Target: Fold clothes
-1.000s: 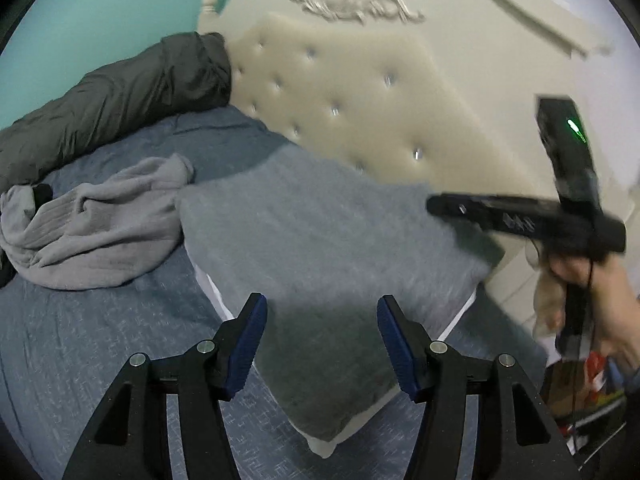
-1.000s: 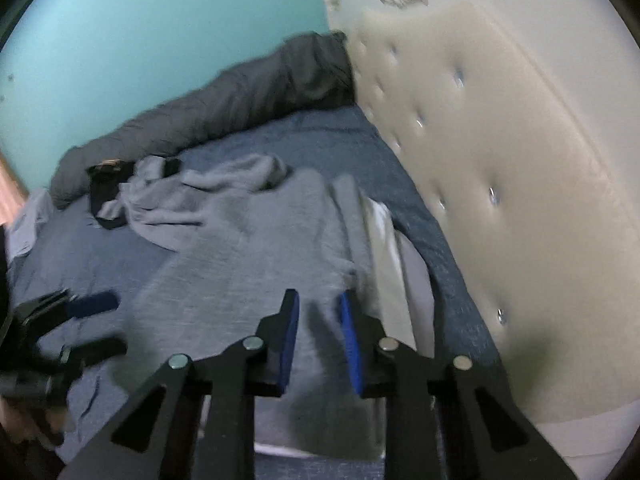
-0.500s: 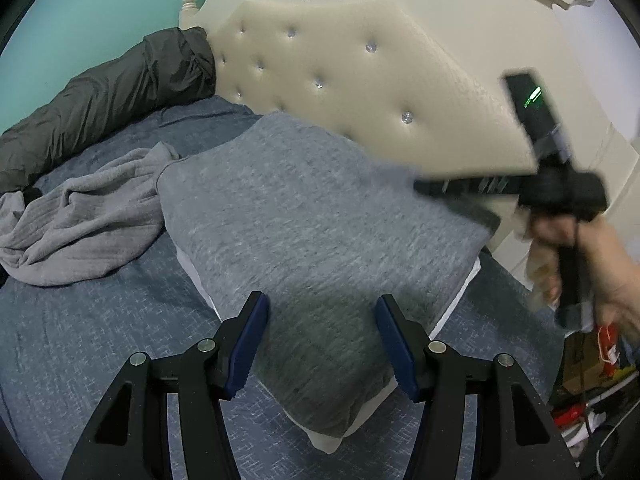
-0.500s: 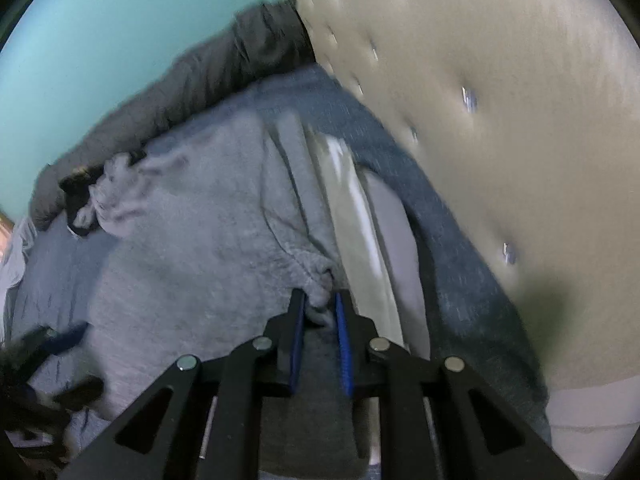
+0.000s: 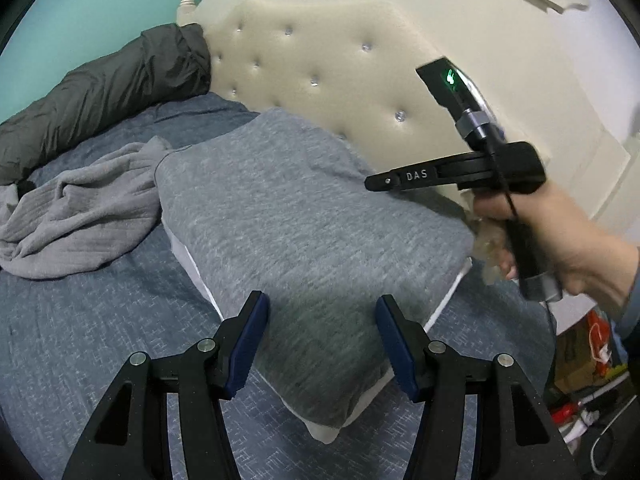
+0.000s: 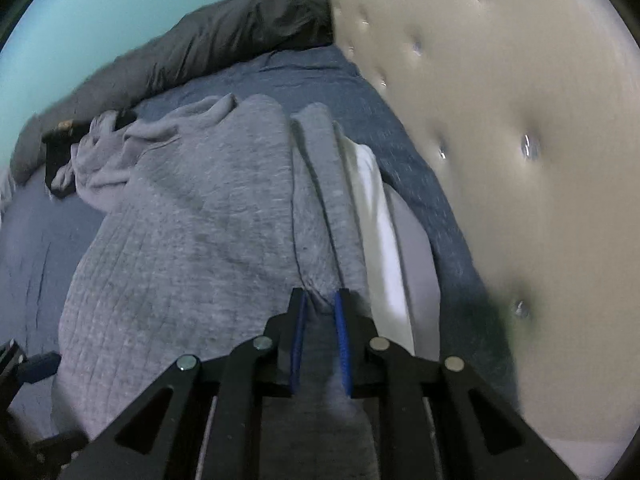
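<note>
A heathered grey cloth (image 5: 288,208) lies spread over a white pillow (image 6: 372,208) near the headboard. In the right wrist view my right gripper (image 6: 320,300) is shut on a raised fold of this grey cloth (image 6: 200,240) at its edge beside the white pillow. From the left wrist view the right gripper (image 5: 372,183) shows side-on at the cloth's far right edge, held by a hand (image 5: 568,232). My left gripper (image 5: 320,320) stands open just above the cloth's near corner, nothing between its pads. A crumpled light grey garment (image 5: 76,216) lies left of the cloth.
A dark grey rolled duvet (image 5: 104,88) lines the far side along the teal wall. The cream tufted headboard (image 5: 320,52) stands close on the right. A blue sheet (image 5: 80,340) covers the bed. A black item (image 6: 58,152) lies by the garment. Floor clutter (image 5: 592,344) sits beside the bed.
My right gripper came down from above the bed onto the grey cloth's edge and its jaws narrowed around a fold. The left gripper stayed open and barely moved.
</note>
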Motion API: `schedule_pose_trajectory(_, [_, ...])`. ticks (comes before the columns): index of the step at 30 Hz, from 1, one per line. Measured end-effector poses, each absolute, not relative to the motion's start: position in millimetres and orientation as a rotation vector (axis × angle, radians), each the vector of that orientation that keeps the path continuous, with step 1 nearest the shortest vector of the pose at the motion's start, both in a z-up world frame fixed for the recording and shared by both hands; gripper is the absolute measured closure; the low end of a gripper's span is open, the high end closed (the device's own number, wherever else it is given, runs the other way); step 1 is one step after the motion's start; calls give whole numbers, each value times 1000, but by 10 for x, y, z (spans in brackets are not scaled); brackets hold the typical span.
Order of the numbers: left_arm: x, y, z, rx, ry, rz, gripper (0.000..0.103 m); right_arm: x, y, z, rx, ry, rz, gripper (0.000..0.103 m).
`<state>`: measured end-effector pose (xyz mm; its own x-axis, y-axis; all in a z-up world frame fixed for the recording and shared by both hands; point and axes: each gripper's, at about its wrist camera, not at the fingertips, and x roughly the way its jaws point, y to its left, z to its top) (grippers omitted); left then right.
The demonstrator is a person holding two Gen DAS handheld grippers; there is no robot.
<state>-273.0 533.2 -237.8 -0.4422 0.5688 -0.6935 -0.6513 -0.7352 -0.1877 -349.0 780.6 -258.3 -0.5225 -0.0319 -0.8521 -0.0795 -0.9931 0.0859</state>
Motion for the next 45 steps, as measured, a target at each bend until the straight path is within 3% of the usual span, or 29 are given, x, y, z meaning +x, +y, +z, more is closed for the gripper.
schedule_pose_trajectory(10, [-2750, 5284, -2377, -1007, 122, 2192, 42, -3075, 7912, -2224, -1215, 273, 2810, 89])
schedule_pose_trajectory(14, [-2735, 5297, -2385, -1013, 120, 2196, 42, -2857, 7756, -2325, -1228, 134, 2847, 89])
schedule_pose_trajectory(18, [-2703, 5335, -2379, -1015, 137, 2200, 42, -2708, 7965, -2477, -1223, 236, 2779, 89])
schedule_pose_trajectory(26, [-2697, 5292, -2319, -1040, 138, 2223, 42, -2541, 8009, -2358, -1172, 243, 2717, 89])
schedule_pose_trajectory(45, [-2017, 5009, -1480, -942, 98, 2278, 42, -1613, 7494, -1568, -989, 345, 2815, 88])
